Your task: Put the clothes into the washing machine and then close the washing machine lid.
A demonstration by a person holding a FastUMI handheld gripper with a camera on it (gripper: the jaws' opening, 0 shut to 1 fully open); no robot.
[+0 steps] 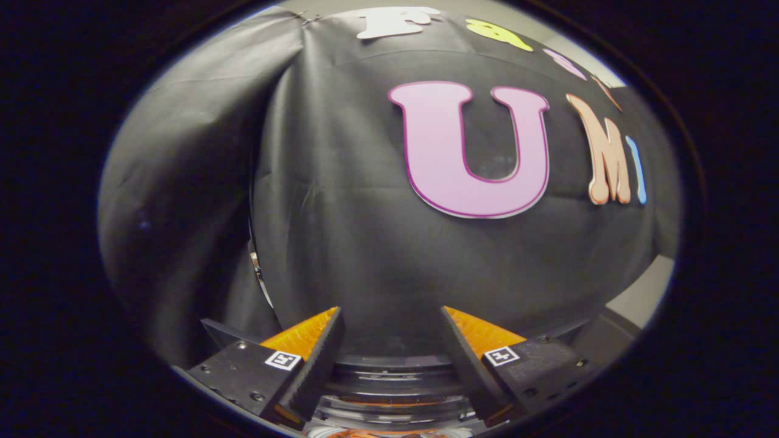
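1. Gripper [392, 325] fingers stand spread apart with nothing between them — no cloth is pinched, and neither finger touches anything.

2. Washing machine [392, 389] shows as a round, ringed rim low down, just below and between the fingertips. A clear, glassy band runs across it and a sliver of orange shows at the bottom. Whether that clear band is the lid, and whether it is up or down, I cannot tell.

3. Booth wall [341, 231] of dark cloth rises directly behind the washing machine, with a fold where two panels meet off to one side of it. The gripper points mostly at this wall, above the machine rather than down into it.

4. Clothes cannot be made out with certainty; the orange sliver inside the machine's rim may be fabric, but it is too small and blurred to say.

5. Step in hand, as I judge it: the gripper is raised over the machine with nothing held, so it is either between loads or about to deal with the lid.

6. Next move calls for tipping the gripper down toward the machine's rim — enough to see whether cloth is inside and where the lid's edge sits — before closing the fingers on anything.
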